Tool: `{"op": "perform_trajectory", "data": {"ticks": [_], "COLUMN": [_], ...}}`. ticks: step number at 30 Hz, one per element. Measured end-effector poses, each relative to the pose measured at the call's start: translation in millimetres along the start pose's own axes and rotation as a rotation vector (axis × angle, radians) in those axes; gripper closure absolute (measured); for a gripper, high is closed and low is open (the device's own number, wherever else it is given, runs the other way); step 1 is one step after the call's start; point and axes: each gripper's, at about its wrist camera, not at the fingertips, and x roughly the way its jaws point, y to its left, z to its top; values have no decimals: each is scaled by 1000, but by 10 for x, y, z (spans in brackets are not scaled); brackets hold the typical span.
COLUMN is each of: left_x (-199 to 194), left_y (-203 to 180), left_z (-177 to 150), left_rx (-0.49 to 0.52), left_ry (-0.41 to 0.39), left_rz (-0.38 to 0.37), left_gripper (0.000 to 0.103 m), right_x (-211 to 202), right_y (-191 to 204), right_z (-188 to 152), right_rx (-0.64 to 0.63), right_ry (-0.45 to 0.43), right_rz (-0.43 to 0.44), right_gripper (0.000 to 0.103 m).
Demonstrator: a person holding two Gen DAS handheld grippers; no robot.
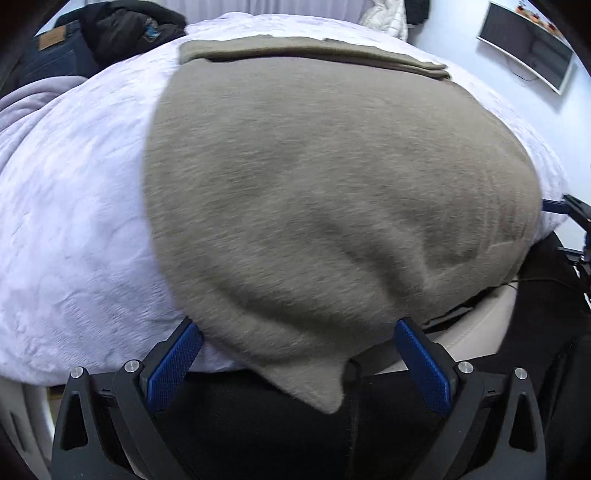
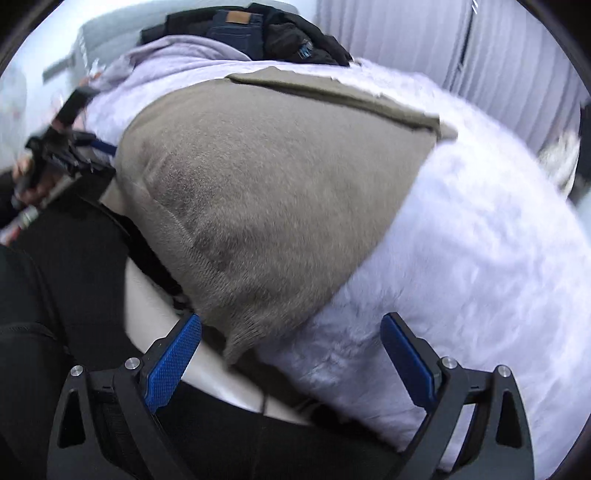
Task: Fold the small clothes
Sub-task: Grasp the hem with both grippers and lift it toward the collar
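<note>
Lying on the bed: a taupe knit garment (image 1: 332, 192) spreads flat over the pale lilac blanket (image 1: 74, 229), reaching from the near edge toward the far side.
Garment look: soft, fuzzy knit, plain grey-brown; its far part is turned back on itself into a flat band across the top (image 1: 314, 53); broad shallow wrinkles run near the front.
Garment corners: one near corner hangs past the bed's near edge in the left wrist view (image 1: 325, 391); another near corner droops over the same edge in the right wrist view (image 2: 240, 339).
Left gripper (image 1: 299, 354): held low at the bed's near edge, blue fingers (image 1: 173, 365) spread wide, the hanging corner between them; whether a pad touches the cloth cannot be told.
Right gripper (image 2: 291, 350): also at the near edge, fingers (image 2: 173, 362) spread wide, the drooping corner and blanket between them, nothing pinched.
Bed's far corner: dark jeans (image 2: 236, 26) and a black jacket (image 1: 125, 26) are piled there.
Wall: a white-framed screen (image 1: 532, 48) hangs beyond the bed.
</note>
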Motion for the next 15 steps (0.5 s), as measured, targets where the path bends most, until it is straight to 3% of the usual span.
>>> {"op": "perform_trajectory", "data": {"ticks": [3, 4, 10, 13, 15], "left_x": [68, 157, 62, 163, 231], "left_y": [-197, -96, 146, 265, 279], "left_z": [-7, 107, -12, -44, 19], "left_rx": [41, 30, -64, -131, -147], "left_ry": [11, 26, -25, 26, 59], "left_rz": [53, 59, -101, -151, -143], "left_gripper": [0, 0, 0, 0, 0], "right_x": [91, 118, 263, 390, 483], "right_y": [36, 35, 22, 145, 184], "right_z": [-39, -41, 148, 186, 224], "right_rx": [41, 40, 70, 34, 41], "right_ry": [1, 0, -7, 39, 59], "right_rz": [56, 61, 191, 188, 190], "right_gripper": [5, 5, 14, 14, 14]}}
